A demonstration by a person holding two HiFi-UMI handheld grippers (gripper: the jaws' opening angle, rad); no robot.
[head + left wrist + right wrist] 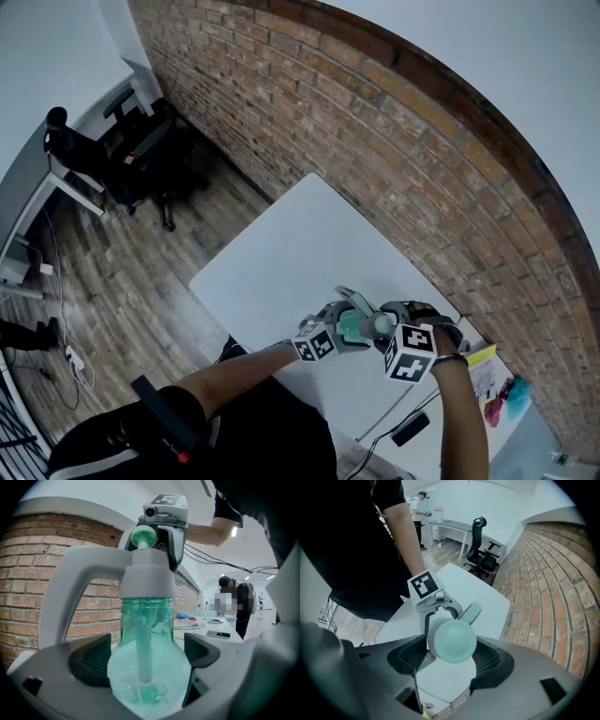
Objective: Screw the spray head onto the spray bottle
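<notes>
Over the white table (281, 253) I hold a clear teal spray bottle (353, 326) level between both grippers. In the left gripper view the bottle (145, 639) fills the jaws. My left gripper (145, 656) is shut on its wide lower body, both pads against it. The white spray head (143, 573) with its teal nozzle (143, 536) sits on the neck, and its dip tube runs down inside. My right gripper (452, 657) is shut on the spray head (452, 641), whose round teal end faces that camera. Beyond it are the left gripper (440, 611) and the trigger (469, 613).
A brick wall (375, 122) runs along the table's far side. Papers and a teal cloth (497, 384) and a dark phone (412, 428) lie at the table's right end. Office chairs (141, 150) and a desk stand on the wood floor. A person (234, 602) stands far off.
</notes>
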